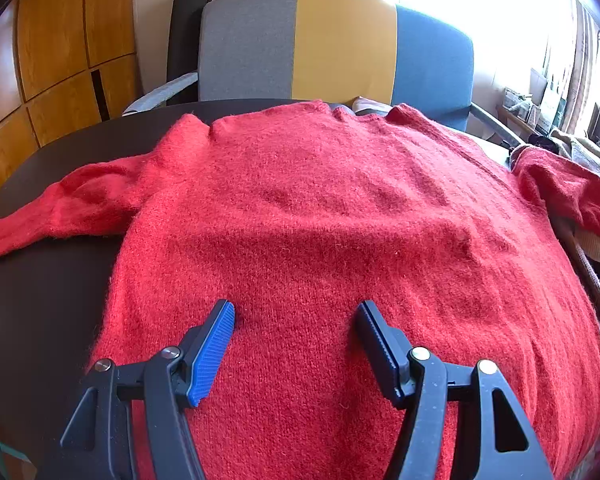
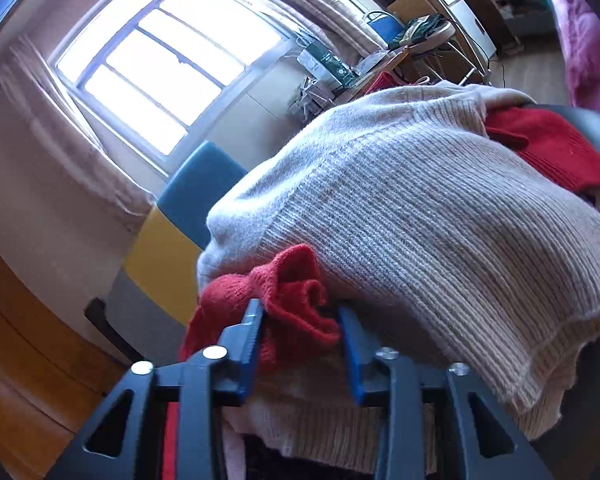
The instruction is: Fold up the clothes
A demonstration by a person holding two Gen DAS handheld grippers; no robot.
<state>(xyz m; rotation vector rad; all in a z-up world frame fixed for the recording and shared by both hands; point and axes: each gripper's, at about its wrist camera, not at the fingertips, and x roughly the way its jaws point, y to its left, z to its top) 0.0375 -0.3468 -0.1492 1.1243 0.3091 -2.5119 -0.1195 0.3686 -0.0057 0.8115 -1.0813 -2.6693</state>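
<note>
Right, the red sweater [image 1: 324,216] lies spread flat on the dark table [image 1: 52,280], neck toward the striped chair [image 1: 332,44], one sleeve [image 1: 60,208] stretched out to the left and the other sleeve [image 1: 568,188] draped onto the pile of knitwear at the right. My left gripper [image 1: 296,312] hovers over the hem end with its jaws apart, holding nothing. My right gripper [image 2: 300,320] has a bunched red cuff [image 2: 296,296] sitting between its blue pads [image 2: 252,332], just under the grey ribbed sweater [image 2: 420,216]; the jaws look only part-closed (I can't tell if they truly grip). To do this well, I'd pinch the cuff firmly, lift it free of the pile, and lay the sleeve straight across the body. No readable labels or writing anywhere.
</note>
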